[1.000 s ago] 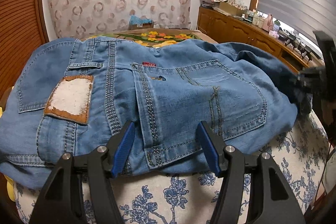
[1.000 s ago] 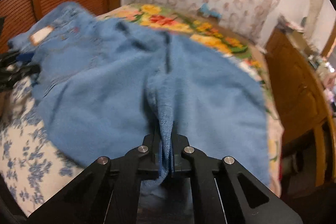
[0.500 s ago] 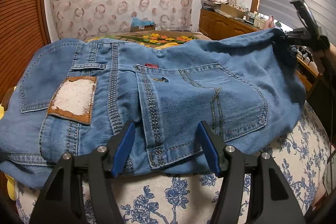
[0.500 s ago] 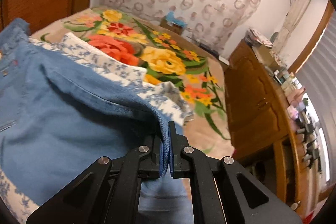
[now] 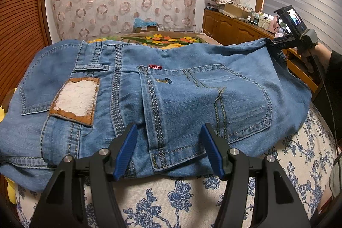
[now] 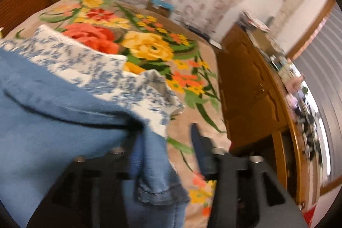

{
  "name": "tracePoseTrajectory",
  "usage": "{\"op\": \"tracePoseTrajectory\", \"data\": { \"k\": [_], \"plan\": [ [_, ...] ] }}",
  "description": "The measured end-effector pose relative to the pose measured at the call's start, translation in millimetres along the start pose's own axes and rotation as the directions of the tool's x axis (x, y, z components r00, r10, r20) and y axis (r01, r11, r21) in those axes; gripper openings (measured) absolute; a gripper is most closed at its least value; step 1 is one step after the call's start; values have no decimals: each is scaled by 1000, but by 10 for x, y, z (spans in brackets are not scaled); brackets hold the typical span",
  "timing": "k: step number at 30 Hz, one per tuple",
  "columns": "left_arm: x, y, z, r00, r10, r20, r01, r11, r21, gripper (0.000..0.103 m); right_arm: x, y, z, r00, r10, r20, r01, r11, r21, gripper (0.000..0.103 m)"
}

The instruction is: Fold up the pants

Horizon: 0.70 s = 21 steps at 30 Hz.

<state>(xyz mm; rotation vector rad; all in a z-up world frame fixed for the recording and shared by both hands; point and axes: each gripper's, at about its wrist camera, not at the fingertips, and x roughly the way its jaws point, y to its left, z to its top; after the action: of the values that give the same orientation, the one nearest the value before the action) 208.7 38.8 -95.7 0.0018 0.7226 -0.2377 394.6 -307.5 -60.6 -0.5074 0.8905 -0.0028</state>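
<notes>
Spreading across the blue-flowered bed cover (image 5: pixel 188 202), the jeans (image 5: pixel 171 95) lie seat-up, long axis running left to right. The left claw (image 5: pixel 168 151) hovers spread at their near edge, pinching nothing. The right claw (image 6: pixel 168 142), at the far right end, has just been opening; the hem (image 6: pixel 156 189) hangs loose between its jaws.

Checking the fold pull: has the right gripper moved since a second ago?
Yes. In the left wrist view the right gripper has gone from low beside the jeans up to the dresser; its jaws have just been opening, hem loose between them.
</notes>
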Motion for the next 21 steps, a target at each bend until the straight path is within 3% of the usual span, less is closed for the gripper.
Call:
{"op": "tracePoseTrajectory", "data": {
  "k": [2, 8, 11, 17, 21],
  "plan": [
    [-1, -1, -2, 1000, 0, 0, 0, 1000, 0, 61, 36, -74, -44, 1000, 4, -7, -4, 999, 33, 52],
    [-4, 10, -15, 1000, 5, -1, -5, 1000, 6, 61, 8, -266, -43, 990, -143, 11, 142, 987, 76, 52],
    [-3, 9, -16, 1000, 5, -2, -5, 1000, 6, 61, -15, -441, -47, 985, -170, 11, 167, 976, 138, 52],
    [-8, 15, -17, 1000, 7, -2, -7, 1000, 8, 61, -256, -483, -194, 997, -34, 63, 21, 979, 204, 52],
    [-17, 43, -24, 1000, 13, -3, -13, 1000, 11, 61, -529, -384, -408, 990, 78, 115, -103, 966, 237, 52]
  ]
}}
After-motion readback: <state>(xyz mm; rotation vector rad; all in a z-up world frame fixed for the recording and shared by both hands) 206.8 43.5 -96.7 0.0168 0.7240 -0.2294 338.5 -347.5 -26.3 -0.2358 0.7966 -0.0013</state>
